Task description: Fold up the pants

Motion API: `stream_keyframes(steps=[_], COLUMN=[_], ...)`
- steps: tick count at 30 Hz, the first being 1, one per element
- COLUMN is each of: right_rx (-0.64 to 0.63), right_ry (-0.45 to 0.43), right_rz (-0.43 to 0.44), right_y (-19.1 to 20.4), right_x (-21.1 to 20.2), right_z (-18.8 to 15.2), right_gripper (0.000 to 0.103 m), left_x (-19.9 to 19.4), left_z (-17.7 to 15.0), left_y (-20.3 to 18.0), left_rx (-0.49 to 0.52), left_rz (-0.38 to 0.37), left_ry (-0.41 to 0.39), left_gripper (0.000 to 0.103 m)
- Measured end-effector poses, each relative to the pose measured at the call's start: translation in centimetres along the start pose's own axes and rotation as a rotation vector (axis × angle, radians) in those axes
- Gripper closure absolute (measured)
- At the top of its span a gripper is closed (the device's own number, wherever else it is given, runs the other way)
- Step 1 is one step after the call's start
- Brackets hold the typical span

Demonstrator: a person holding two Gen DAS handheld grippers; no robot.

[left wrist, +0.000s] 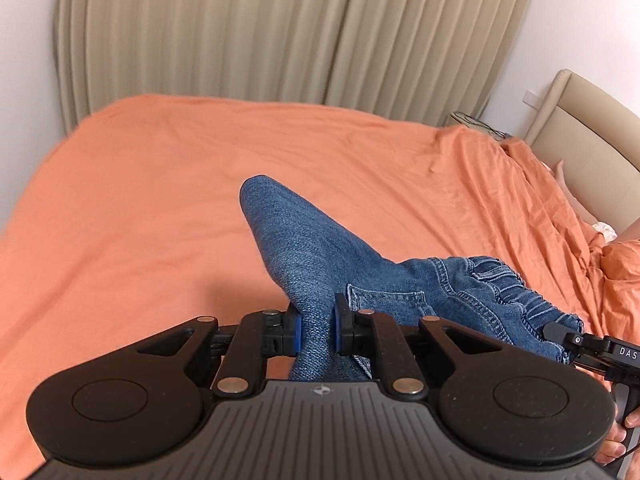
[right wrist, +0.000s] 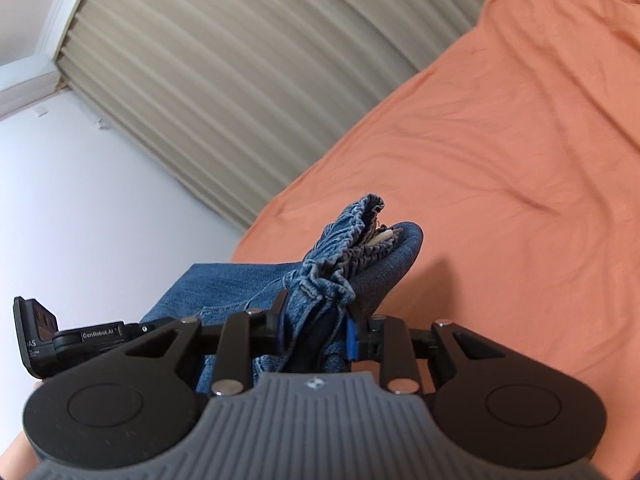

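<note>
Blue denim pants [left wrist: 320, 256] are held up above an orange bed [left wrist: 140, 200]. My left gripper [left wrist: 315, 330] is shut on a fold of the leg fabric, which sticks up past the blue pads. The elastic waistband [left wrist: 504, 280] hangs to the right, and my right gripper [left wrist: 560, 334] shows at its end. In the right wrist view my right gripper [right wrist: 316, 330] is shut on the bunched waistband [right wrist: 344, 248], which stands up between the fingers. My left gripper's body [right wrist: 80, 338] shows at the left there.
The orange bed sheet [right wrist: 500, 160] spreads wide and lies rumpled at the right [left wrist: 540, 208]. Beige curtains [left wrist: 260, 32] hang behind the bed. A padded headboard [left wrist: 592, 128] stands at the right. White walls [right wrist: 80, 200] flank the curtains.
</note>
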State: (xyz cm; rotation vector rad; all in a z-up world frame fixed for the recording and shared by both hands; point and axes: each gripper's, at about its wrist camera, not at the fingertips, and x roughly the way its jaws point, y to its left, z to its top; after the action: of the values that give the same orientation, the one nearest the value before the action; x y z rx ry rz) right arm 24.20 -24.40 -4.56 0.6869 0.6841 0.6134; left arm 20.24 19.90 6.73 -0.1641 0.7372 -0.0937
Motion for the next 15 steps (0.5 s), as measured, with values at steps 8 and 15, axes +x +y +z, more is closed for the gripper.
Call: stream_keyframes(steps=[8, 15], right_rx=[-0.046, -0.118], right_ry=[0.045, 0.111], right_rz=[0.025, -0.033], right_y=[6.2, 8.1], right_x=[5.5, 11.7], right_z=[-3.5, -6.7], right_gripper=[0.081, 0.081], left_x=[-0.6, 4.6], left_z=[-0.6, -3.7], left_y=[6.8, 12.4], left_rx=[0.018, -0.075], left_rz=[0.072, 0.059], left_ry=[-0.001, 0.026], left_gripper=[0.088, 0.088])
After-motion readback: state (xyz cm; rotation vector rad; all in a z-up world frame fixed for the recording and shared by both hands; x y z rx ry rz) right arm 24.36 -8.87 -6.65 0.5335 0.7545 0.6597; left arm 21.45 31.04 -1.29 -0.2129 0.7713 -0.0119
